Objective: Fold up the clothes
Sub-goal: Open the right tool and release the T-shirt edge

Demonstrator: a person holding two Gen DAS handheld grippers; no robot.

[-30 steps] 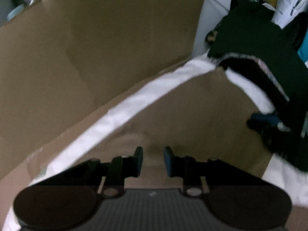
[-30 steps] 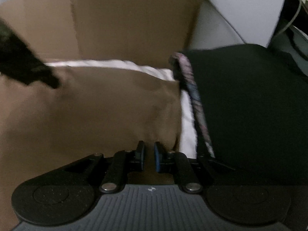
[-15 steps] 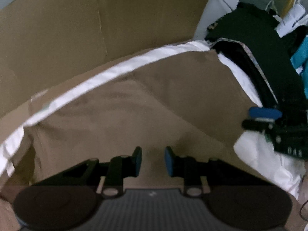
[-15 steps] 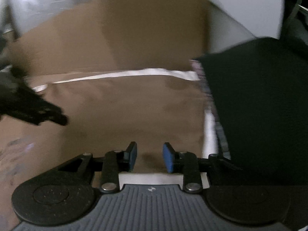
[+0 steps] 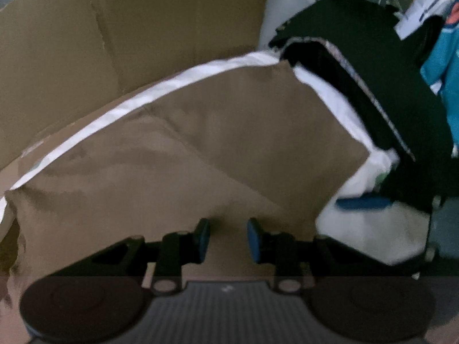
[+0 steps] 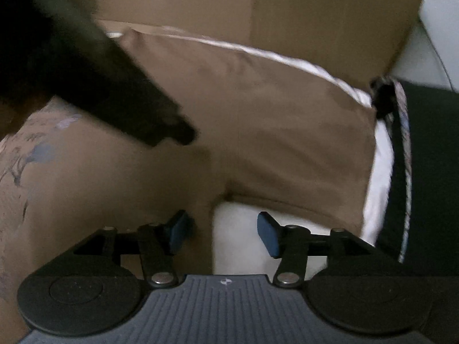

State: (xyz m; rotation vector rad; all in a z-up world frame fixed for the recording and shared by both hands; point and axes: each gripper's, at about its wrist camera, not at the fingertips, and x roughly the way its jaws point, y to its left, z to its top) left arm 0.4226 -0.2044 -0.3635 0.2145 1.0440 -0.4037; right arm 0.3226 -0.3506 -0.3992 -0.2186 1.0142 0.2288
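Observation:
A brown garment lies folded flat on a white sheet; a faint print shows on its left part. My left gripper hovers over the garment's near part, open, with nothing between its blue pads. My right gripper is open wide above the garment's near edge and the white sheet, holding nothing. The left gripper's dark body crosses the upper left of the right wrist view. A blue pad of the right gripper shows at the right of the left wrist view.
A cardboard wall stands behind the sheet. A black garment with a patterned trim lies to the right of the brown one. Teal and white items are piled at the far right.
The right gripper went from shut to wide open and pulled back toward the garment's near edge. The left gripper drew back too, bringing more of the flat brown garment into view.

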